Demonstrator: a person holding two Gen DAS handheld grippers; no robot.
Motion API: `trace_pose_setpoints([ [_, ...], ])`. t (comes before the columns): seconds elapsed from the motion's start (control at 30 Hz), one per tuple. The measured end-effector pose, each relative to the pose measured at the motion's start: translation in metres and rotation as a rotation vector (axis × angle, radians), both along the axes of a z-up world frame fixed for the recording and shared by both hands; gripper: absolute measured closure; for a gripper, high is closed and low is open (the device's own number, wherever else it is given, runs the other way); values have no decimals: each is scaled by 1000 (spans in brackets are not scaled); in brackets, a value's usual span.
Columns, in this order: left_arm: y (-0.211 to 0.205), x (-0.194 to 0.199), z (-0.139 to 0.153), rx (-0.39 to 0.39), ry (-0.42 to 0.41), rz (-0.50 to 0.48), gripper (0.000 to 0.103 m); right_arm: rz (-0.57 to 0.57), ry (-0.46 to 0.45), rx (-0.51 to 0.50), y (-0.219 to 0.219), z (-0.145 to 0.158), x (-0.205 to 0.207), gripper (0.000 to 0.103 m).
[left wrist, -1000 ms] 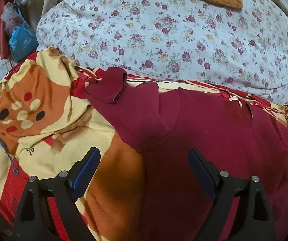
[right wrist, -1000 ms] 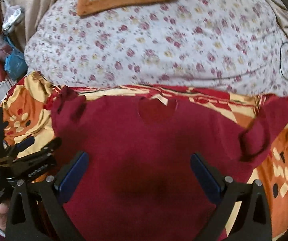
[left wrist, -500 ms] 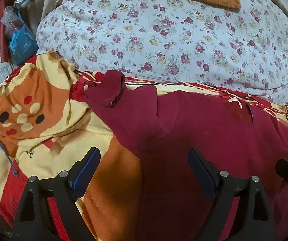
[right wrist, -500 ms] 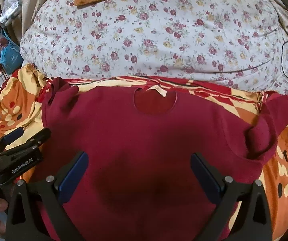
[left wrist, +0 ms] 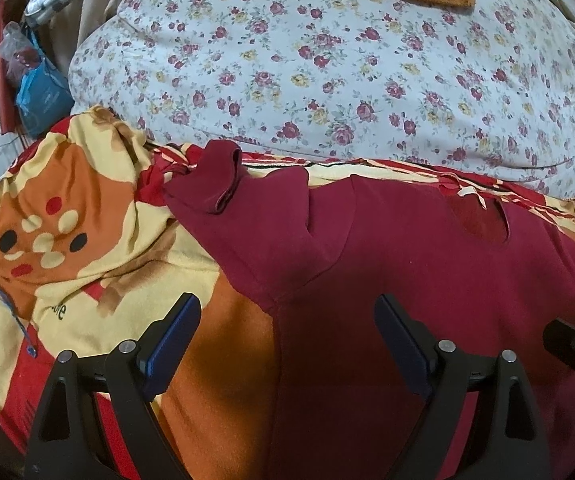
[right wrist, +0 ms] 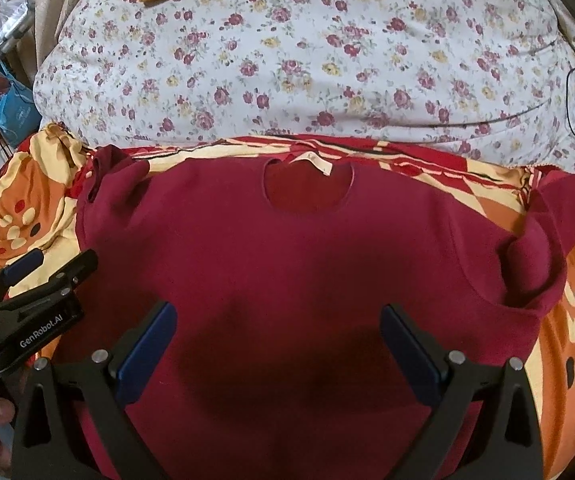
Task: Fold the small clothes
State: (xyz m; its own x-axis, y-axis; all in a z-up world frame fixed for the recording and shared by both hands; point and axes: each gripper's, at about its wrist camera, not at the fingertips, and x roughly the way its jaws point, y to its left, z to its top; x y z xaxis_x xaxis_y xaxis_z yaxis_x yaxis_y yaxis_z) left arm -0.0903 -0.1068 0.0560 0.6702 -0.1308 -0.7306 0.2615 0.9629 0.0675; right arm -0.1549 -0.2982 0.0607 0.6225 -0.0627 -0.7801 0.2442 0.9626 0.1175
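1. The dark red shirt [right wrist: 287, 280] lies flat, front side up, on the orange and yellow blanket [left wrist: 87, 240]. In the right wrist view it fills the middle, and its neck hole [right wrist: 307, 192] sits at 12 o'clock from the right gripper.
2. The left sleeve [left wrist: 223, 184] is bunched up at the shirt's 10 o'clock corner. The right sleeve [right wrist: 539, 256] is crumpled at 3 o'clock.
3. The right gripper [right wrist: 279, 344] is wide open over the shirt's belly and holds nothing.
4. The left gripper [left wrist: 287, 332] is wide open too. It is over the shirt's left side edge, near the armpit, and grips nothing.
5. The flowery quilt [left wrist: 327, 60] is a big lump at 12 o'clock, just past the collar.
6. What could go wrong: a gripper may pinch the blanket with the shirt, because both are soft and lie right on each other. Then the blanket would lift too. The bunched sleeves could also fold in crooked and make a lumpy fold.
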Motion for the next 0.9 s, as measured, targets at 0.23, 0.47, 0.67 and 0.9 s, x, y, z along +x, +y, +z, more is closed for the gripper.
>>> trace_pose_setpoints([
  [0.23,-2,2,-2,9,8,-2,23,-2,2,0,-1,-3,2,0],
  [0.47,-3,3,-4,13,10,-4,23,-17,8,3,-5,-6,5,0],
  [0.67,-4,4,-6,20,12,-5,23,-36,7,11,-8,-9,6,0],
  [0.9,-6,4,-6,24,13,-9,23,-50,8,19,-12,-12,7,0],
])
